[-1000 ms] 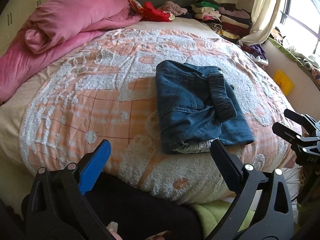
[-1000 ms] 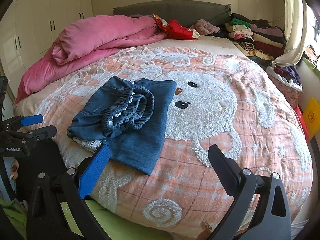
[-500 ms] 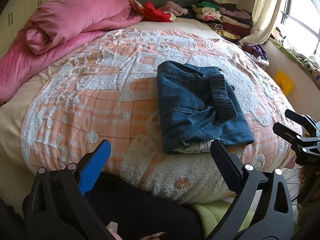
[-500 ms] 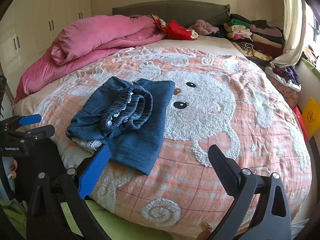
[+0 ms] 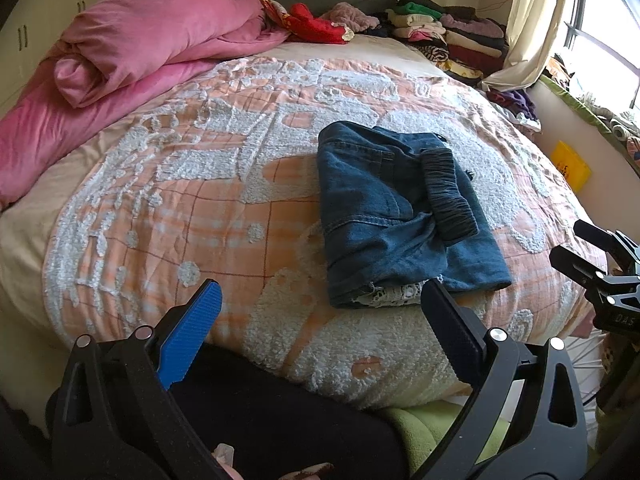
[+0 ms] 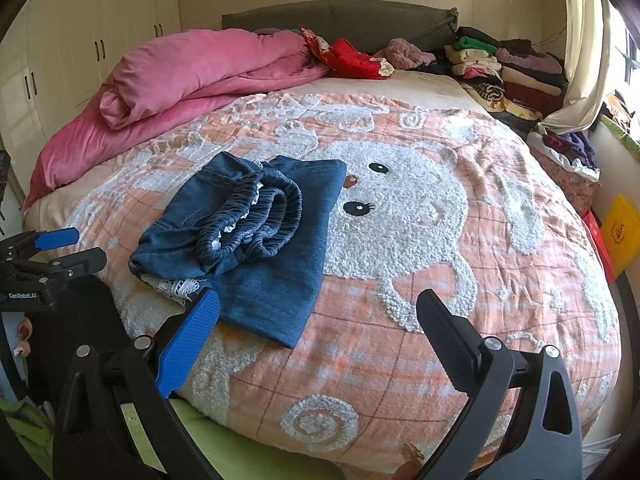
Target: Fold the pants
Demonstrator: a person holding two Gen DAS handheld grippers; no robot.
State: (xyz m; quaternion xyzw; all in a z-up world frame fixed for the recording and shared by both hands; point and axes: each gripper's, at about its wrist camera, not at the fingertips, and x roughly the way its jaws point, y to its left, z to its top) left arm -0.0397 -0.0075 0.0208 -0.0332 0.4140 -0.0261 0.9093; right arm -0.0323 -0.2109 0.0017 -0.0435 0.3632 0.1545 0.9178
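**Operator:** Left wrist view is showing the left gripper [image 5: 320,316] with its blue-padded finger and black finger [image 5: 448,328] spread wide, gripping nothing. Confirm the other unit.

**Inspector:** Right wrist view is showing the right gripper [image 6: 318,320] likewise standing fully apart and carrying nothing. Both units are hovering off the near edge of the bed, clear of the cloth.

**Operator:** Where is the workpiece lying?

**Inspector:** The dark blue denim pants with a gathered elastic waistband [image 5: 396,216] are resting on the orange-and-white tufted bedspread with a bear face [image 6: 400,216], toward its near edge. The pants are lying as a compact stacked rectangle, waistband [image 6: 256,216] doubled on top, white lace trim [image 5: 392,294] peeking out at the near end.

**Operator:** Why are the fingers staying off it?

**Inspector:** Judging by the layout, the fold is appearing finished or nearly so; spread fingers held back are avoiding disturbing the layers. The top layer is sitting slightly askew, so a tidy-up may be warranted.

**Operator:** Surroundings?

**Inspector:** A rumpled pink quilt [image 6: 192,76] is occupying the far left, and stacked folded clothes [image 6: 508,68] are sitting at the far right, well apart from the pants.
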